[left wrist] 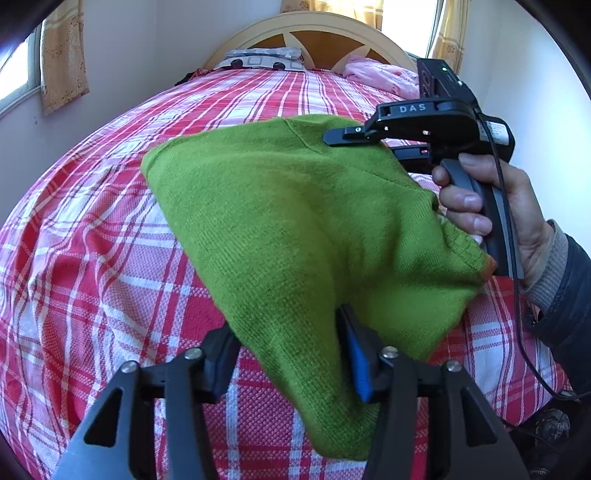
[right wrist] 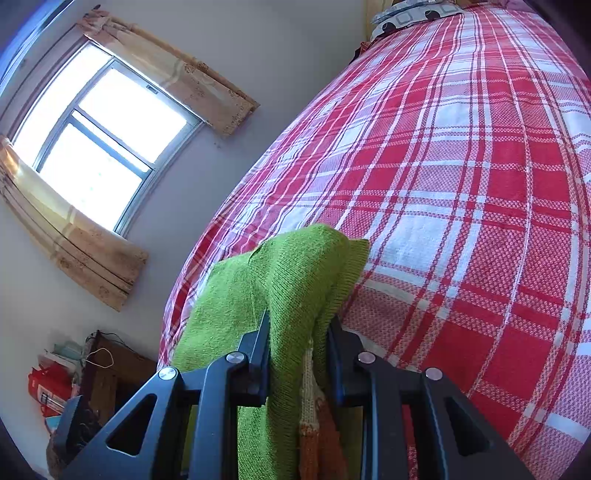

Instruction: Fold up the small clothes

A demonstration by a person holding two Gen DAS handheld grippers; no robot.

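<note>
A small green knitted garment (left wrist: 280,221) with an orange trim (left wrist: 489,267) hangs stretched above the red-and-white checked bed (left wrist: 92,240). My left gripper (left wrist: 290,354) stands open at the bottom of the left wrist view. The garment's lower corner drapes between its fingers and lies against the blue pad (left wrist: 360,365), while the other finger stands apart from it. A hand (left wrist: 480,206) carries my right gripper (left wrist: 354,142), which is shut on the garment's far edge. In the right wrist view the right gripper (right wrist: 297,332) pinches bunched green knit (right wrist: 295,273) with orange trim (right wrist: 317,443) below.
The checked bedspread (right wrist: 461,184) runs back to a wooden headboard (left wrist: 314,33), a patterned pillow (left wrist: 262,59) and a pink cloth (left wrist: 380,75). A curtained window (right wrist: 99,147) and a cluttered bedside cabinet (right wrist: 107,373) stand left of the bed. A cable (left wrist: 517,314) hangs from the right gripper.
</note>
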